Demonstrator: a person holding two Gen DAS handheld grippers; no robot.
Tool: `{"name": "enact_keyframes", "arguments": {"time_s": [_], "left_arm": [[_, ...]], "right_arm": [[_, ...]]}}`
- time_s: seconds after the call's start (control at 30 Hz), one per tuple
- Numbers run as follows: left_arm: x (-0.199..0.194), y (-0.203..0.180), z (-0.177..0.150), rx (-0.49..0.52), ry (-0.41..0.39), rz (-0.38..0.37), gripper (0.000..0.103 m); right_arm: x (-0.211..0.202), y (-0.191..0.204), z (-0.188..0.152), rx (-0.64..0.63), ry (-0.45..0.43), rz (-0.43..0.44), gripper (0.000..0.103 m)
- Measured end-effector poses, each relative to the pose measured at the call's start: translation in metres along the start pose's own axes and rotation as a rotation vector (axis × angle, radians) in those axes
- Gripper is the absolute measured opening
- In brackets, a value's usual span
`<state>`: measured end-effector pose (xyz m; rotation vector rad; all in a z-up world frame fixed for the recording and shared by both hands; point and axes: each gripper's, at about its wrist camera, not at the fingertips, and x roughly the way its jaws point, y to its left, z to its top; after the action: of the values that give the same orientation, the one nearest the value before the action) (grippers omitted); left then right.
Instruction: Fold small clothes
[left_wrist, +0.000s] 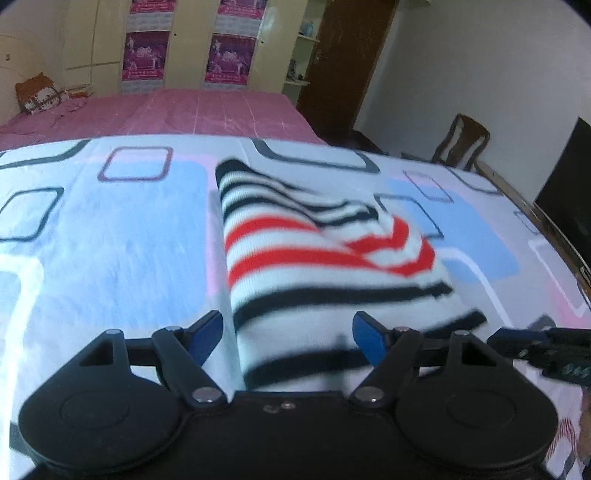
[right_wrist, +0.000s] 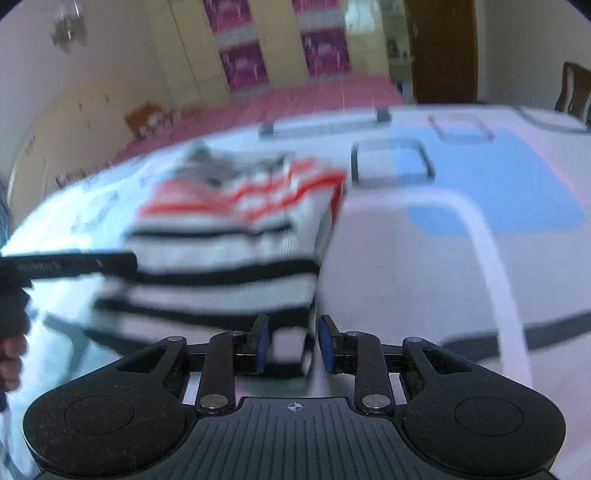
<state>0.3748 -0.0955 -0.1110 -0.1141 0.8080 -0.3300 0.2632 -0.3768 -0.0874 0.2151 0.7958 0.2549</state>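
Covering the work surface: a patterned sheet (left_wrist: 110, 240) in white, blue and pink lies over the bed, with a pink bedspread (left_wrist: 207, 110) beyond its far edge.
Task thing: a striped sweater (left_wrist: 314, 251), black, red and white, lies on the sheet partly folded, its upper layer humped and not yet flat.
Left hand-held gripper (left_wrist: 288, 338): jaws wide apart, holding nothing; the sweater's near hem lies in the gap between them, its left edge just beside the left finger.
Right hand-held gripper (right_wrist: 291, 343): jaws narrowed but not closed; the sweater's near right corner sits between them, and blur hides whether the pads truly pinch it.
Risk, my judgement: closing only one gripper could drag the hem askew and undo the fold; the loose hump may slide off if the lift is quick.
Second risk: the two grippers sit near each other at the hem, so they may knock together.
Edges: the sheet's right side drops off toward a chair (left_wrist: 461, 142) and a dark screen (left_wrist: 569, 184).
Open room: broad bare sheet lies left of the sweater and to its right.
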Motion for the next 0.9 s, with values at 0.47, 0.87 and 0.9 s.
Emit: {"name": "enact_keyframes", "arguments": {"time_s": [0.47,0.87,0.9], "left_arm": [[0.062,0.021,0.048,-0.085,-0.028,0.046,0.071],[0.095,0.018,0.044,-0.058,-0.033,0.065,0.053],[0.095,0.02,0.045,-0.07,-0.03,0.059,0.053]], "right_arm": [[0.101,-0.027,0.086,0.227,-0.011,0.042,0.062],[0.13,-0.038,0.07,0.127,-0.011,-0.108,0.01],[0.127,-0.036,0.072,0.112,-0.018,-0.109,0.01]]}}
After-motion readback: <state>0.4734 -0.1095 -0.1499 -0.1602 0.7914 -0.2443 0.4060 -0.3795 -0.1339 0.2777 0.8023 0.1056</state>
